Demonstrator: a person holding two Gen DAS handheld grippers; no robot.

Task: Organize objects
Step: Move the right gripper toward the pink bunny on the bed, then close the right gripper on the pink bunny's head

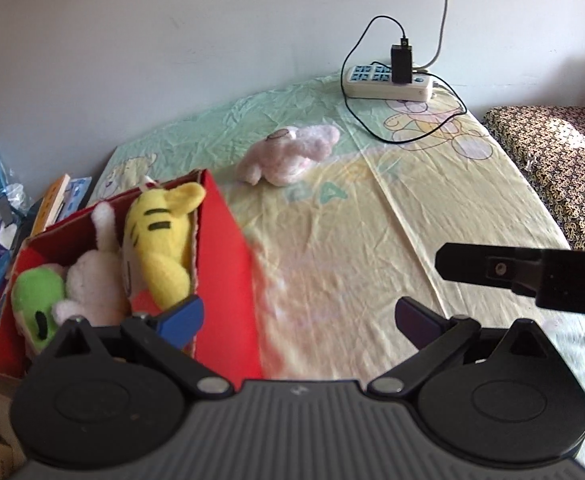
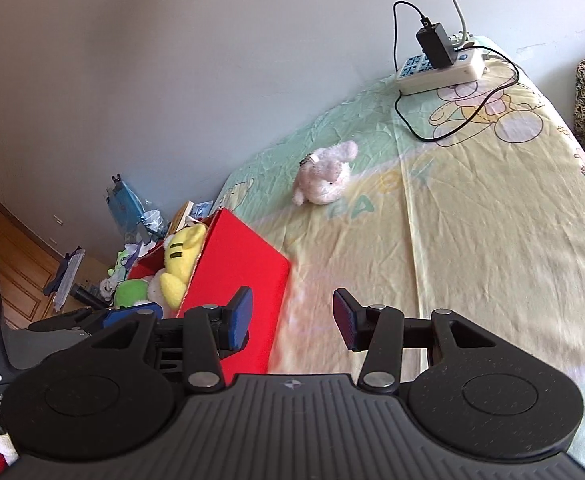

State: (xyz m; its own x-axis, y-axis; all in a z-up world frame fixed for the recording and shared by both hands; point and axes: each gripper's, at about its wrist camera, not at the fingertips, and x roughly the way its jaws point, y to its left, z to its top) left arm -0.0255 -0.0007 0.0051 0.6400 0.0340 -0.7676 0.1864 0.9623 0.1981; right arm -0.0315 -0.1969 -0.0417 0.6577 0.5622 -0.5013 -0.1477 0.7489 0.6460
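The fluffy pink plush toy (image 2: 326, 178), lying alone mid-bed beyond the red cardboard box (image 2: 238, 276), looks light and squashy, best pinched across its body by either empty, wide-spread tool (image 2: 292, 322).

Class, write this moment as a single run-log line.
left tool: open, empty | right tool: open, empty | red box: holds plush toys | pink plush toy: loose on bed sheet
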